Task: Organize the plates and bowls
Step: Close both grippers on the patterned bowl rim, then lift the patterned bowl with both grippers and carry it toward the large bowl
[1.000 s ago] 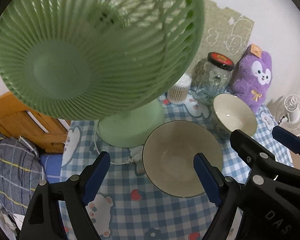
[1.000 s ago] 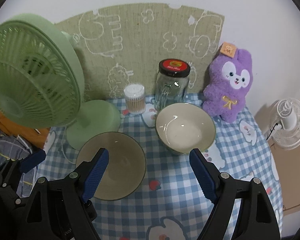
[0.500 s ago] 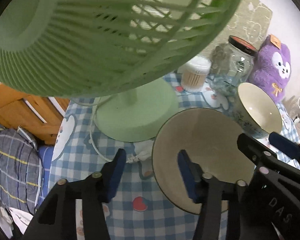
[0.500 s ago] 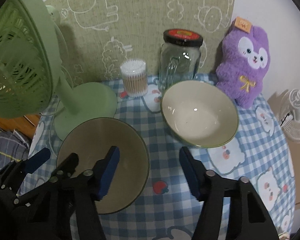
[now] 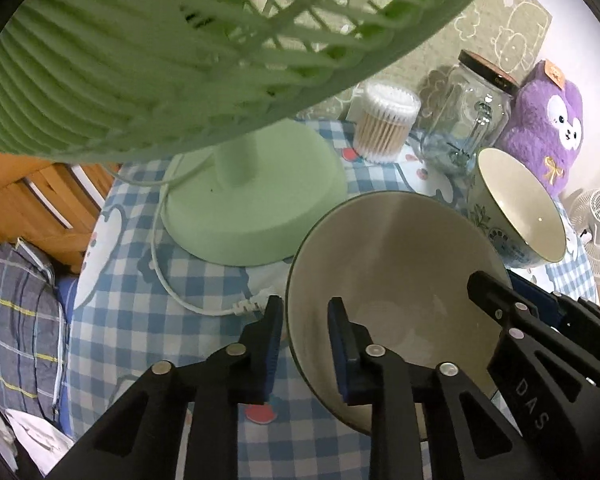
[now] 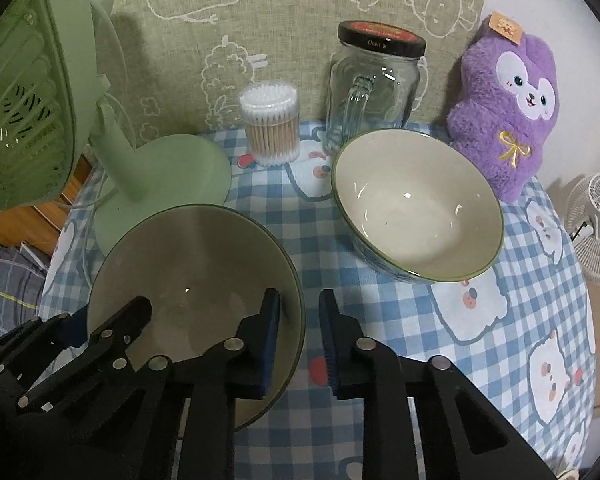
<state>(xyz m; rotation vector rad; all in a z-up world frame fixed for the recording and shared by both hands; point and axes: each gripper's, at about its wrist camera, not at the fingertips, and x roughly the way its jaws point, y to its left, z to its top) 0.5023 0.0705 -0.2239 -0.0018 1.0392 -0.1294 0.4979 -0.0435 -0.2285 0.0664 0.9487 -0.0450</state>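
Both grippers straddle the rim of the nearer bowl (image 6: 196, 272), one from each side, which looks like a two-handed lift meant to keep a wide, shallow dish level. The left gripper (image 5: 302, 344) has one blue pad (image 5: 342, 354) inside the bowl and the other outside its wall, the gap narrow but not pressed shut; I cannot tell whether the pads touch the rim yet. The right gripper (image 6: 299, 332) stands the same way on the opposite edge, narrowed around the rim with a little daylight showing.

The bowl sits on the checked tablecloth (image 6: 520, 320), just beside the base of the green fan (image 5: 256, 200). The second bowl (image 6: 418, 204), patterned outside, stands near it toward the purple plush toy (image 6: 508, 104); nesting one in the other seems the likely aim.

The fan head overhangs the left gripper closely, so a straight lift risks a knock. Its white cord (image 5: 180, 288) lies by the rim. A glass jar (image 6: 374, 88) and a tub of cotton swabs (image 6: 272, 120) crowd the back.
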